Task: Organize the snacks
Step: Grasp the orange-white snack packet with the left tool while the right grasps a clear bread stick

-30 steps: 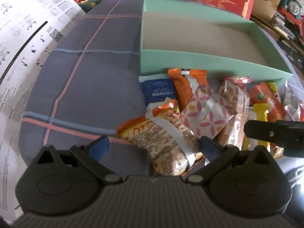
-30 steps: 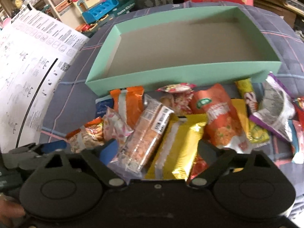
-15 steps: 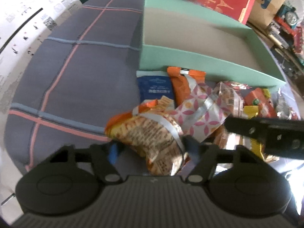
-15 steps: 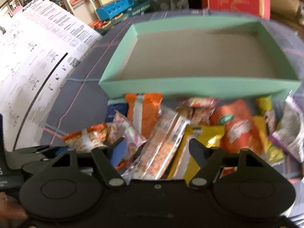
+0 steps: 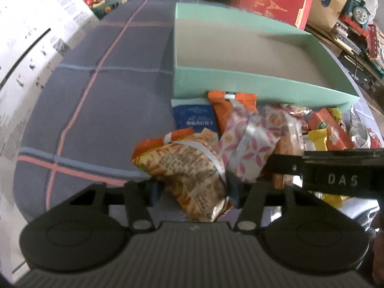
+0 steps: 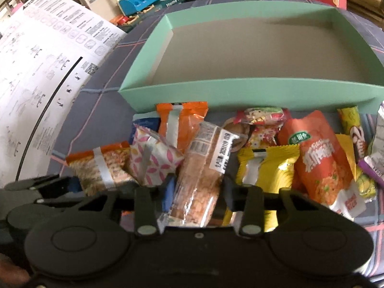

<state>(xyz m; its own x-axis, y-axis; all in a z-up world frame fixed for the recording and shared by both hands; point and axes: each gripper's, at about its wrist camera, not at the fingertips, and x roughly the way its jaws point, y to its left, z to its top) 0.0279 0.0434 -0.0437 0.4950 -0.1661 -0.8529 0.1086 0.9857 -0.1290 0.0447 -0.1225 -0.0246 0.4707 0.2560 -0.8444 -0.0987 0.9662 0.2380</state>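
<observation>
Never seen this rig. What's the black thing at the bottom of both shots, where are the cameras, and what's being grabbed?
No robot: a person holds a two-finger gripper in each hand, with a fisheye camera on each looking along its fingers. The black body below is the gripper itself.

The left gripper has just been closing, its pads against an orange cracker pack. The right gripper has likewise been closing, on a clear biscuit sleeve.

More snacks lie piled on a plaid cloth, in front of an empty green box.
</observation>
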